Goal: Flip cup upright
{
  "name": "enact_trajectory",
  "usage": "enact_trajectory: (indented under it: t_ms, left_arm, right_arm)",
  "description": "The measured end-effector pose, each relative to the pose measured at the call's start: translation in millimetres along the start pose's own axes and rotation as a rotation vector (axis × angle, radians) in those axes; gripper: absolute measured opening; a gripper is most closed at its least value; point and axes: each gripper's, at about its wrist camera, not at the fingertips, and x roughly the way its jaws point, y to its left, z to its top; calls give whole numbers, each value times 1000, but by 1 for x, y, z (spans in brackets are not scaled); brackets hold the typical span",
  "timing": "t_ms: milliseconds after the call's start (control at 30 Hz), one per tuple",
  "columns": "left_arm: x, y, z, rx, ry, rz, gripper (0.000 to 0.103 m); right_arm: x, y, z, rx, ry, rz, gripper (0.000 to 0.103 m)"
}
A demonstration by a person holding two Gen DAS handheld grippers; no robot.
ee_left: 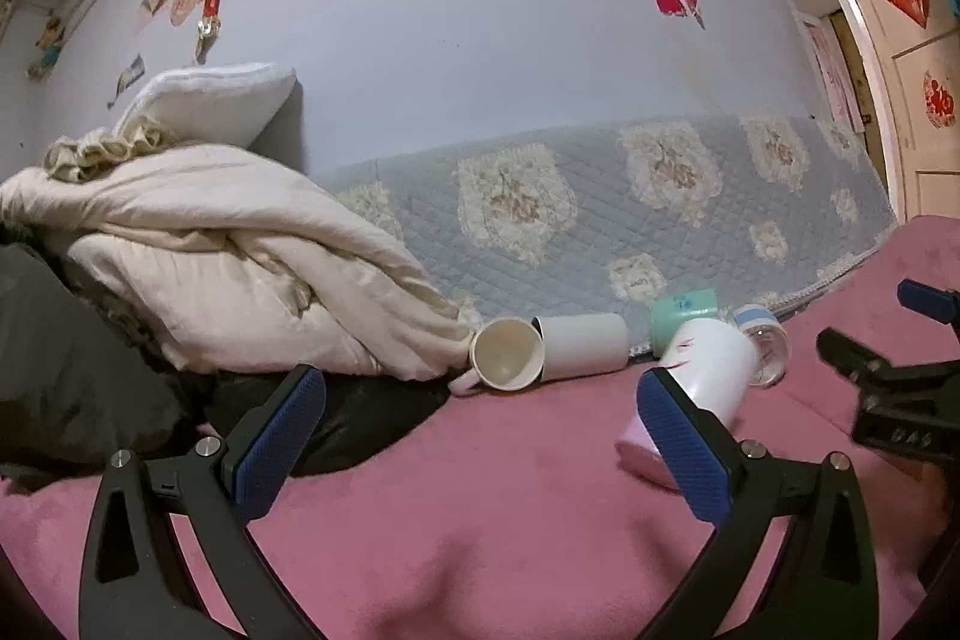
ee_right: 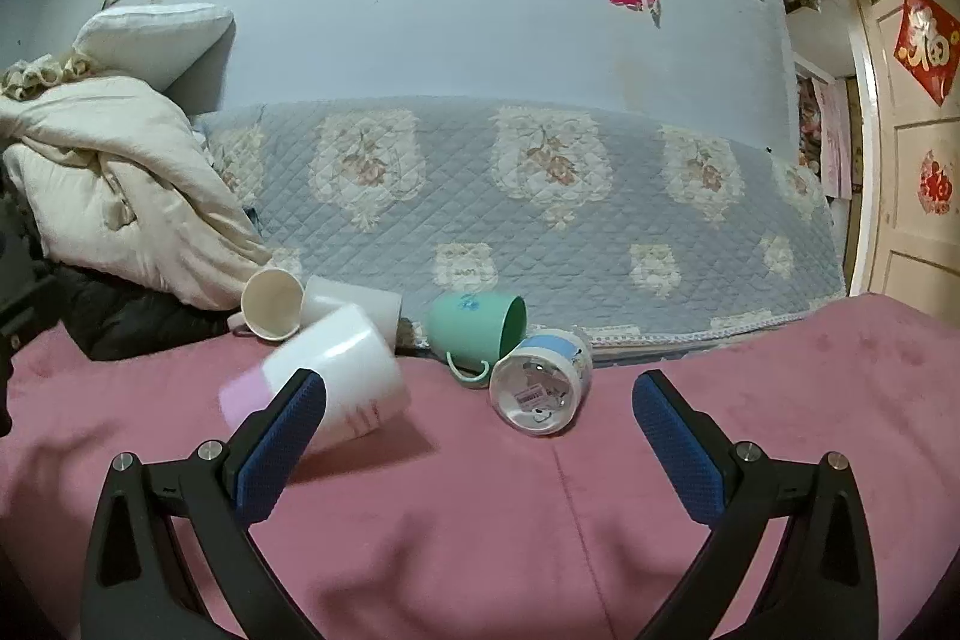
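Observation:
Several cups lie on their sides on the pink bed cover [ee_right: 480, 520]. A white and pink cup [ee_right: 336, 382] lies tilted at the front left, also in the left wrist view [ee_left: 708, 376]. A cream mug [ee_right: 273, 304] with open mouth and a white cup [ee_right: 360, 307] lie behind it. A green mug [ee_right: 474, 325] and a blue-banded clear cup [ee_right: 540, 388] lie to the right. My right gripper [ee_right: 480, 394] is open and empty, its left finger in front of the white and pink cup. My left gripper [ee_left: 480, 394] is open and empty, short of the cups.
A heap of cream bedding [ee_left: 210, 268] and a dark garment [ee_left: 90, 376] lie at the left. A quilted floral blanket [ee_right: 540, 196] runs along the blue wall behind the cups. A door [ee_right: 912, 160] stands at the right. The right gripper [ee_left: 888, 370] shows in the left wrist view.

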Motion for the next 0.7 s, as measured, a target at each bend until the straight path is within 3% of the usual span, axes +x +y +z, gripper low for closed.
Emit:
enact_trajectory:
  t_ms: [100,300,367,467,700]
  left_arm:
    - [6,-3,-3,9,32,8,103]
    - [3,-9,-5,37,21,14,103]
    - [3,-8,-5,35,23,14,103]
    - [2,-7,-5,23,24,12,103]
    - [1,-8,-3,28,19,-20,103]
  right_arm:
    - [4,-10,-3,56,16,47,103]
    - [14,-24,-8,125,63,61,103]
    - [29,-24,-12,134,164,80,103]
    - [50,-27,-23,182,319,187,103]
    - [42,-49,-26,300,267,168,103]
